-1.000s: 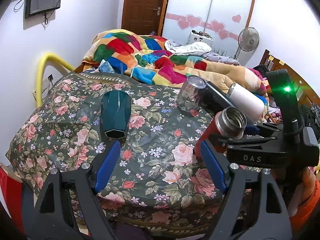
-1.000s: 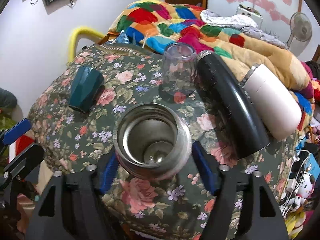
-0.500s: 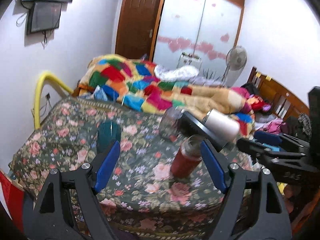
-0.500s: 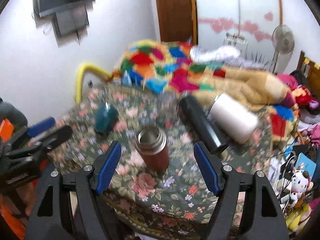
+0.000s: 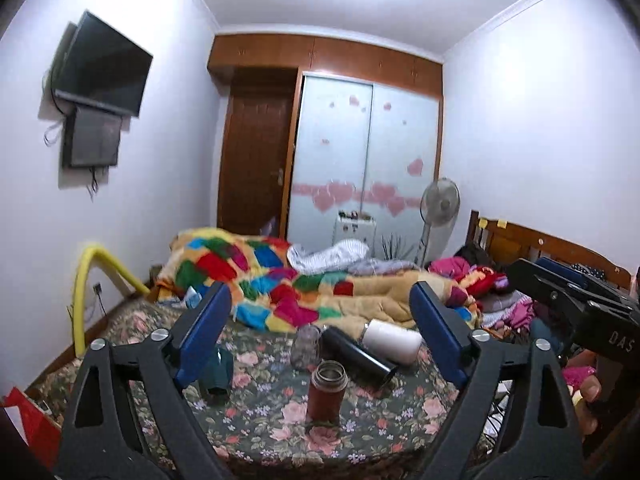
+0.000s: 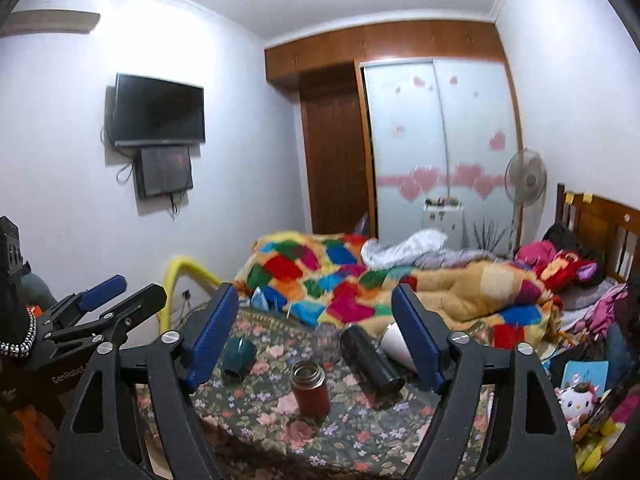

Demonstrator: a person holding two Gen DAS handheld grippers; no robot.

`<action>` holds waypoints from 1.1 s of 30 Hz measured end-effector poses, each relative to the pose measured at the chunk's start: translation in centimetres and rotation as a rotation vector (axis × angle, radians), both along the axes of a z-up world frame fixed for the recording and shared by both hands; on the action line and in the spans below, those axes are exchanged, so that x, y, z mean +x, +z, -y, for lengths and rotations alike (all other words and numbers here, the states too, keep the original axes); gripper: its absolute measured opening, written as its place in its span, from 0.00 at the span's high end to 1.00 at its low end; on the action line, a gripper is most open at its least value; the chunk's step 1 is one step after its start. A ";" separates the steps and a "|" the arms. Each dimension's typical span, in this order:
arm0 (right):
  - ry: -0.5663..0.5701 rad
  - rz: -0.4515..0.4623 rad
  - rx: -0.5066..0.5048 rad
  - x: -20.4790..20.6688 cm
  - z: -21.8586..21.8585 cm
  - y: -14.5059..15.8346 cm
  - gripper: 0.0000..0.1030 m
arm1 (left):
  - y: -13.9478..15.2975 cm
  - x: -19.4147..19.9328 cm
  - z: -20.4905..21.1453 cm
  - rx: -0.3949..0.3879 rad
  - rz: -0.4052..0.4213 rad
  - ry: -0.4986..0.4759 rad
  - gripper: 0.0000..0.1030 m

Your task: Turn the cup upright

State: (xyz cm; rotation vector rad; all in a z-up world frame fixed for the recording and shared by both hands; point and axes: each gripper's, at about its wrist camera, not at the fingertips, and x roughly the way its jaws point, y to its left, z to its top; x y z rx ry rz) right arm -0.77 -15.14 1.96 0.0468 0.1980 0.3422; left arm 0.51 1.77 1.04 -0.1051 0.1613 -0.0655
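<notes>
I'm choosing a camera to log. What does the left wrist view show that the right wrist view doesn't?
Only the left wrist view shows the clear glass plainly, plus the right tool's body. Only the right wrist view shows the Hello Kitty plush and the left tool's body. Both show the upright red cup, teal cup, black flask and white bottle.

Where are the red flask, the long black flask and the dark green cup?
red flask (image 5: 325, 398), left wrist view, on its red body.
black flask (image 5: 356, 354), left wrist view, mid-barrel.
green cup (image 6: 239, 357), right wrist view, on its side wall.
</notes>
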 end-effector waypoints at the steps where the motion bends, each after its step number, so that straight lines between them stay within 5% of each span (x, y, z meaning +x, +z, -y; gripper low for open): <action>1: -0.006 0.016 -0.004 -0.5 -0.1 0.1 0.21 | 0.2 -0.5 0.2 0.008 0.014 0.013 0.07; 6: -0.035 0.039 0.003 -1.1 0.1 -0.4 0.00 | 0.3 -2.3 1.1 0.062 0.057 0.083 0.00; 33: -0.029 -0.004 -0.030 -2.6 0.5 -1.4 0.00 | -1.1 -2.7 1.7 0.066 0.016 0.098 0.00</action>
